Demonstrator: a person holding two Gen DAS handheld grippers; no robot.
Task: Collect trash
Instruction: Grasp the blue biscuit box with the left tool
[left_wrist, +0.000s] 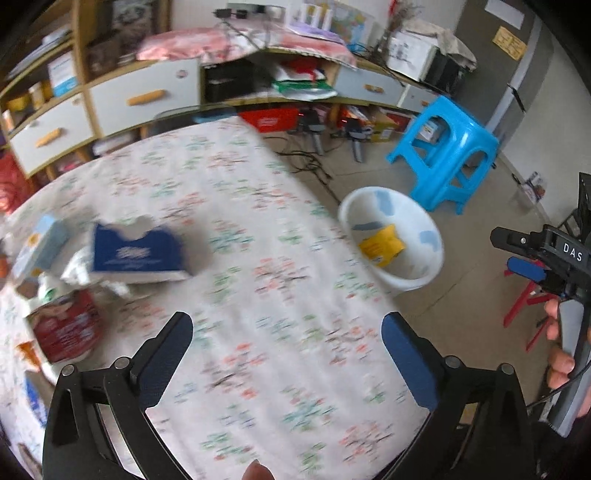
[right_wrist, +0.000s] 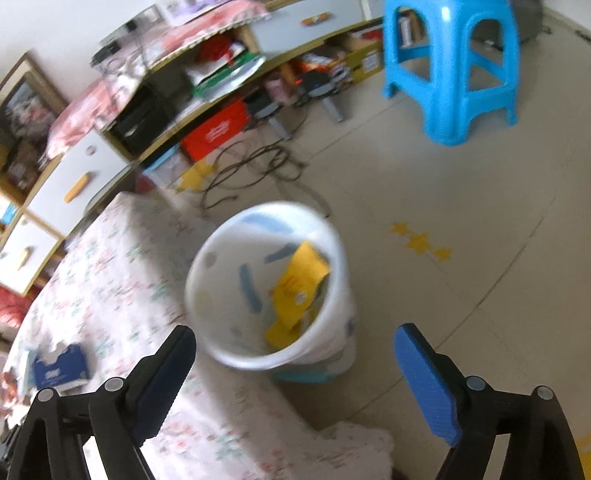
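A: Both grippers hang empty, jaws spread wide: the left gripper (left_wrist: 288, 354) over the flowered table (left_wrist: 258, 229), the right gripper (right_wrist: 295, 373) over the table's right edge, near the white bin (right_wrist: 334, 258).

B: What's gone in?

A: One yellow packet (right_wrist: 295, 291) lies inside the bin, which stands on the floor just right of the table.

B: What remains?

A: Far left on the table: a torn blue carton (left_wrist: 138, 254), crumpled wrappers (left_wrist: 79, 267) touching it, and a red packet (left_wrist: 66, 328) nearer.

B: Handling?

A: Probably all light. I'd say the carton is stiff but crushable, so pinch one wall; the wrappers are soft, so grab a bunched fold.
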